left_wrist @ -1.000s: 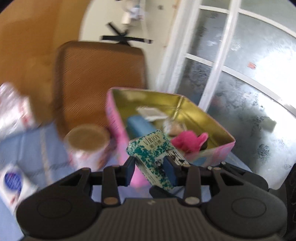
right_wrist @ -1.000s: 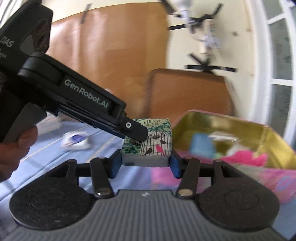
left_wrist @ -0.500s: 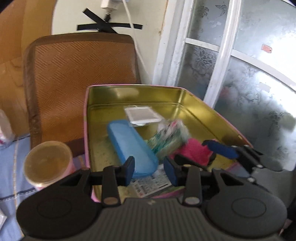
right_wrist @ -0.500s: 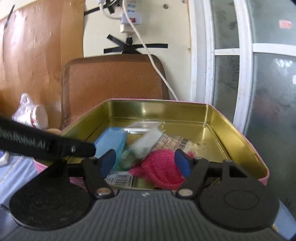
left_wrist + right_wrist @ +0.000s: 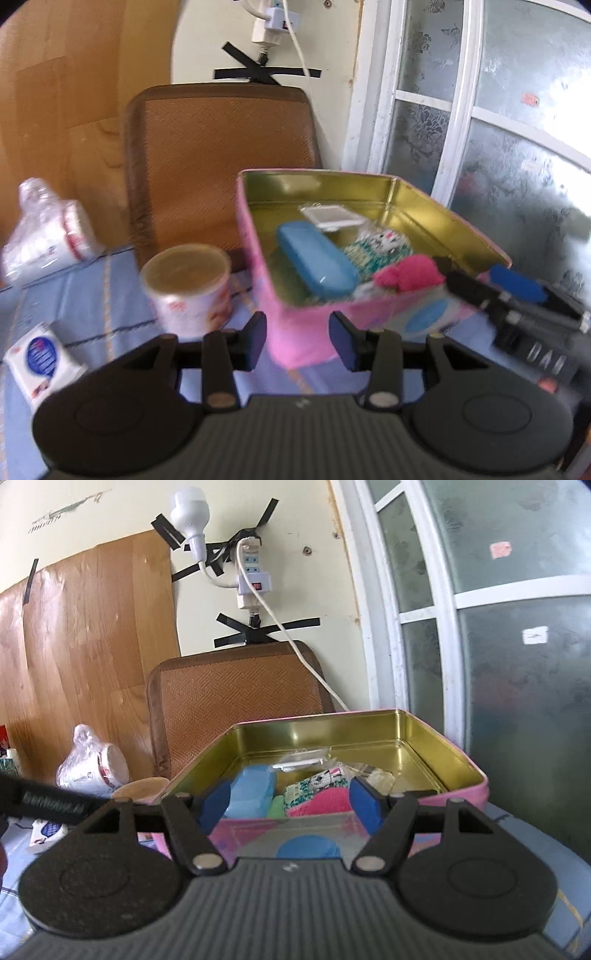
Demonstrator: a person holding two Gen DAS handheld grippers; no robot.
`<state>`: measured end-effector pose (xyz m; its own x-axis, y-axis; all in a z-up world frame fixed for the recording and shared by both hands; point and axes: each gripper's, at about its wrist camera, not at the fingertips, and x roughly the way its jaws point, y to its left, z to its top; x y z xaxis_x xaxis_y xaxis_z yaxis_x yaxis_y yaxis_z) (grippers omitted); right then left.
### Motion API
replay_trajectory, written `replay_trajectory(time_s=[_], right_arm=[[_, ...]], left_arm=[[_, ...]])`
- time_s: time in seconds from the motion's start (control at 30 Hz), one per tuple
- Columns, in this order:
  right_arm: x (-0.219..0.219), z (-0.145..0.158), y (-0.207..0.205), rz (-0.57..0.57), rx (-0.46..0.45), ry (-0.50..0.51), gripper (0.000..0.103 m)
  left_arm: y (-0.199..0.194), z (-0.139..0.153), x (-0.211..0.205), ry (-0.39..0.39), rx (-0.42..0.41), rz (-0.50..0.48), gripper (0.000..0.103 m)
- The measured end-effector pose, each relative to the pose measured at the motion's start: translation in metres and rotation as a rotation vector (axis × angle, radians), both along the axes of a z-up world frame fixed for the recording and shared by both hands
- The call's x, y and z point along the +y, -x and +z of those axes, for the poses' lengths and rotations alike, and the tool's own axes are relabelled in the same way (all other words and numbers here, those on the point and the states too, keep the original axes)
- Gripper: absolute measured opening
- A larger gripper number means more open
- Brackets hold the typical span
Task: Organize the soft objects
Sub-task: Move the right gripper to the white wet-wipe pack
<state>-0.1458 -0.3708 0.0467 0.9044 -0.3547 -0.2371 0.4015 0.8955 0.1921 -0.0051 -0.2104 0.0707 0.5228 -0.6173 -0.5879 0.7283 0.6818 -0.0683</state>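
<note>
Grippers first, closest to me. Left gripper (image 5: 297,339): jaws opening a bit, a modest gap btwn the pads, nothing in it; the pink corner of the tin just shows through beyond. Right gripper (image 5: 290,805): jaws wide apart, empty, pointing over the near wall into the tin. In the left view it pokes in from the right side, beside the tin's near right corner.

Next out, on the blue cloth (image 5: 92,314): small white packet w/ blue oval label (image 5: 38,356) at the left edge, looks like a tissue pack, so soft, light, squashy. I'd pinch it across the short width, mid-body; the wrap is prob slippery, so firm squeeze. Then the round can (image 5: 188,291) just left of the tin, rigid, not a soft item imo.

Pink tin (image 5: 295,332), gold inside, holds the sorted stuff: pink fluffy cloth (image 5: 408,275) at the near right, v. light, floppy, grab a bunched fold anywhere. Green-and-white patterned pack (image 5: 376,247) lies tilted behind it, resting among the other things; soft paper fill, light, dents easily, take it across the narrow sides. Blue case (image 5: 316,260) to the left, looks stiffer. Clear flat packet (image 5: 330,216) at the back.

Farther left, a bagged mug (image 5: 48,236) in crinkly plastic: fragile, leave it. Behind all, the brown woven chair back (image 5: 221,158) and the frosted window.
</note>
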Motion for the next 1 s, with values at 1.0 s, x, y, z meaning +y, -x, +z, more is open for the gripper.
replay_trajectory(time_s=[1.0], right_arm=[[0.105, -0.003, -0.038, 0.224, 0.138, 0.012, 0.073]], left_arm=[[-0.021, -0.048, 0.148, -0.057, -0.016, 0.298, 0.046]])
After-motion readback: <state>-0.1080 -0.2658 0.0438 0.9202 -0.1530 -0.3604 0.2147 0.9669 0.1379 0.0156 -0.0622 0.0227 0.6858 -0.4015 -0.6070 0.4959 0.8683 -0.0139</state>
